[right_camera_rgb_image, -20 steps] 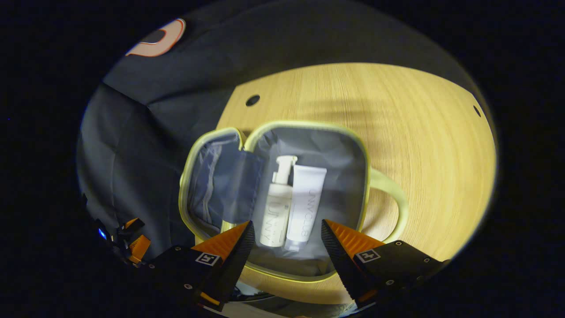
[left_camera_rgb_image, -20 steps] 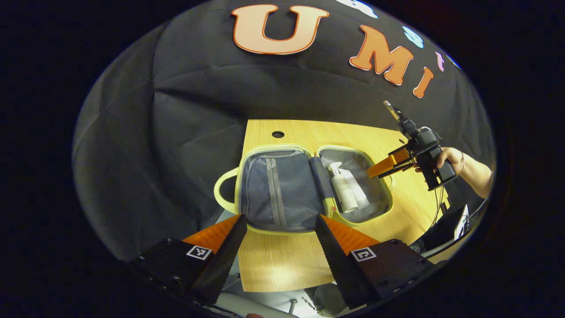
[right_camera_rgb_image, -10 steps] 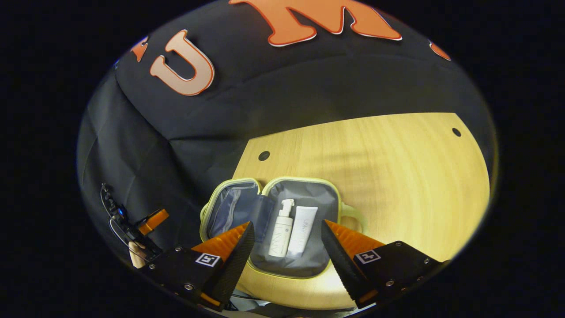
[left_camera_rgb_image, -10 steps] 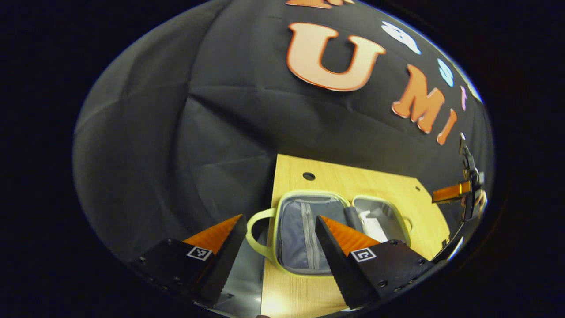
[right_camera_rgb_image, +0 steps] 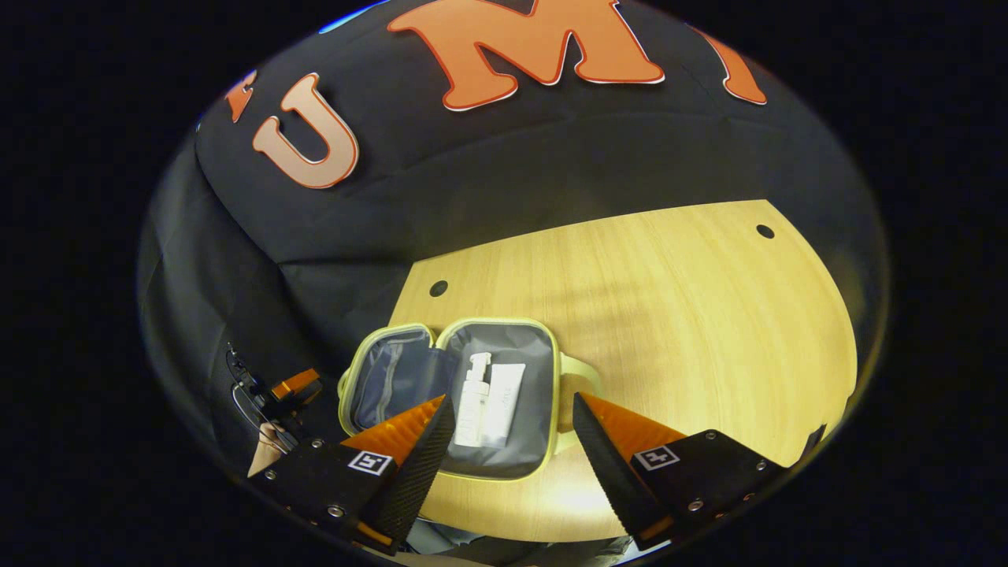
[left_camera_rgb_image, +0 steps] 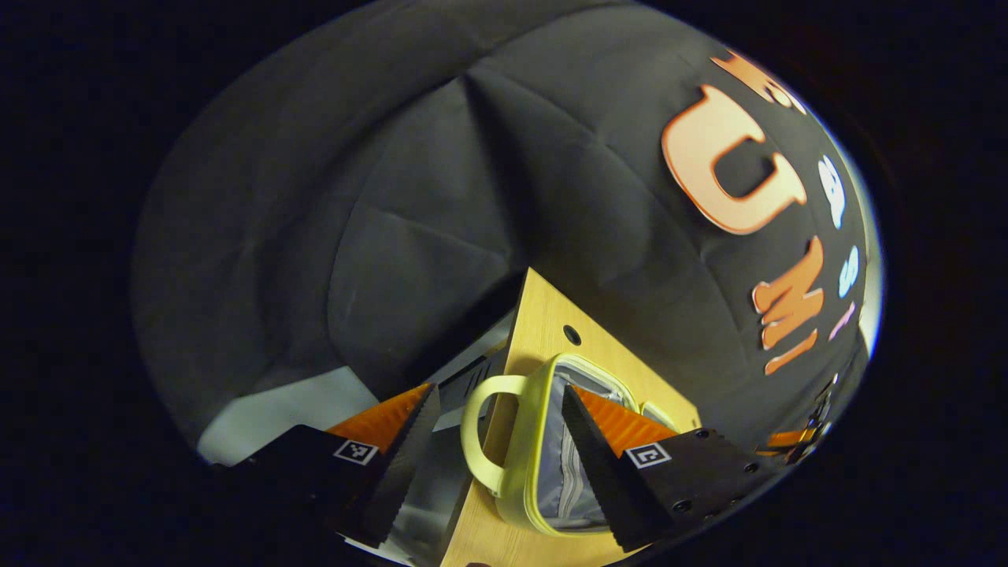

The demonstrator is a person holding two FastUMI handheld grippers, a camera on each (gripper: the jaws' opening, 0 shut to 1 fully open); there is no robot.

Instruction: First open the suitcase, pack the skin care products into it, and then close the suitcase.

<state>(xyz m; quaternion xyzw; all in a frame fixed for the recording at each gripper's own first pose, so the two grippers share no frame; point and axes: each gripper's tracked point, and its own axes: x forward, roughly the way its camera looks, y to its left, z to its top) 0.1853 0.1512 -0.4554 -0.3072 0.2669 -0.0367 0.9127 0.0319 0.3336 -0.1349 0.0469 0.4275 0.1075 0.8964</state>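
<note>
Partly hidden behind my left gripper (left_camera_rgb_image: 496, 441), the pale-green zip suitcase (right_camera_rgb_image: 449, 398) lies open on the wooden table (right_camera_rgb_image: 669, 315), white pump bottle (right_camera_rgb_image: 472, 402) and tube (right_camera_rgb_image: 504, 403) inside at six o'clock; both my grippers are released, right gripper (right_camera_rgb_image: 512, 441) hovering.

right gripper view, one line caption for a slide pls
Open right gripper above the open suitcase on the table, pump bottle and tube packed inside.

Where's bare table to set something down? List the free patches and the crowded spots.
Free: the wide stretch of wooden table right of the suitcase, out to the far corner hole; also the strip behind the suitcase. Crowded: the suitcase's right half, holding the pump bottle and tube side by side.
</note>
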